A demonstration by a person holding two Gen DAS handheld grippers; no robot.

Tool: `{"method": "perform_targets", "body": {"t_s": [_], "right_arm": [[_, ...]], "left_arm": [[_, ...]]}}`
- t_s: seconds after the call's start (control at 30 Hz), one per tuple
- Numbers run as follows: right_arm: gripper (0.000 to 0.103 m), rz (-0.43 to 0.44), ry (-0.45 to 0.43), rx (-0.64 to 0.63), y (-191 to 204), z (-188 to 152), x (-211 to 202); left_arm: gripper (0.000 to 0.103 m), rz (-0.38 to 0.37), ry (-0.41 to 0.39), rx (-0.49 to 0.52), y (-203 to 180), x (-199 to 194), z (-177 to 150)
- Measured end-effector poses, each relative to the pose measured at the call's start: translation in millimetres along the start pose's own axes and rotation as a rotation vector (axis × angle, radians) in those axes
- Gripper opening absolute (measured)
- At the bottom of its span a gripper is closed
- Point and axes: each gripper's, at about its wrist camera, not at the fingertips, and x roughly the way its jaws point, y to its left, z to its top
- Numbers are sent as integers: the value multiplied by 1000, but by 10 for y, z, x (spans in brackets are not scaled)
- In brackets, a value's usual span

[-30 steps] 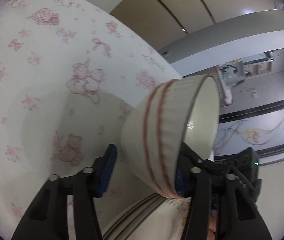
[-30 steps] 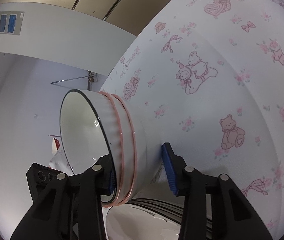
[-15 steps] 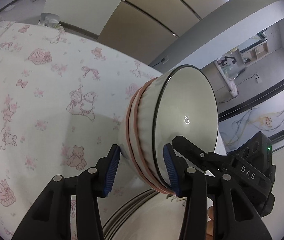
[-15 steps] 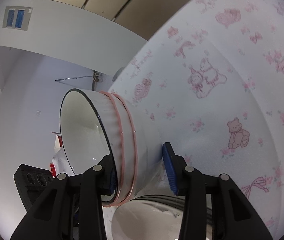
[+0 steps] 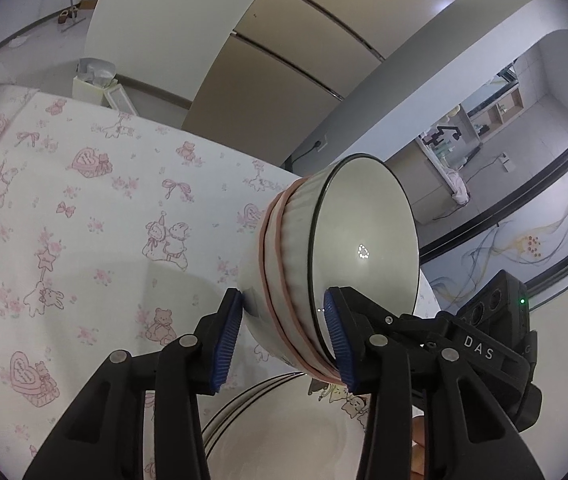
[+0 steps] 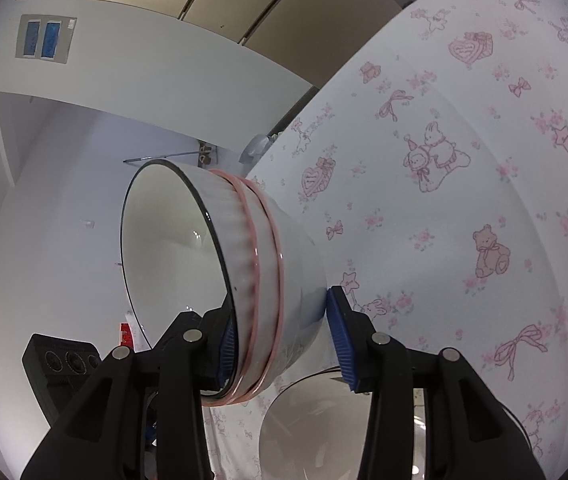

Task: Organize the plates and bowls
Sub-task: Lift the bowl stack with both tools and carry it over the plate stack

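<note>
Our left gripper (image 5: pixel 280 340) is closing on a ribbed white bowl (image 5: pixel 323 264); our right gripper (image 6: pixel 284 344) clamps a matching bowl (image 6: pixel 220 272). Both hang tilted above a plate (image 5: pixel 284 432), probably stacked, on the pink-printed tablecloth (image 5: pixel 84 216). Only the left view shows the other gripper's body (image 5: pixel 495 332).

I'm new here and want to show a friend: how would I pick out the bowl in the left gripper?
Over the table with the pink teddy-bear cloth, the left gripper, its jaws closing, pinches a white bowl by its wall, tipped on its side. Unlike the flat dish below it, it has a ribbed wall with two pink bands.
</note>
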Motion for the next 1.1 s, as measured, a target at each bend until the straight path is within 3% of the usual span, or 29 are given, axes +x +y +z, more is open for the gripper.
{"method": "perform_targets", "body": {"t_s": [0.37, 0.7, 1.1], "right_arm": [[42, -13, -27, -41, 234, -61, -228], [43, -25, -47, -75, 579, -272, -599], [44, -8, -66, -93, 803, -758, -1177]], "left_arm": [[43, -20, -20, 4, -171, -264, -8], [43, -49, -44, 4, -390, -820, -84], [43, -58, -52, 47, -728, -1530, -511]]}}
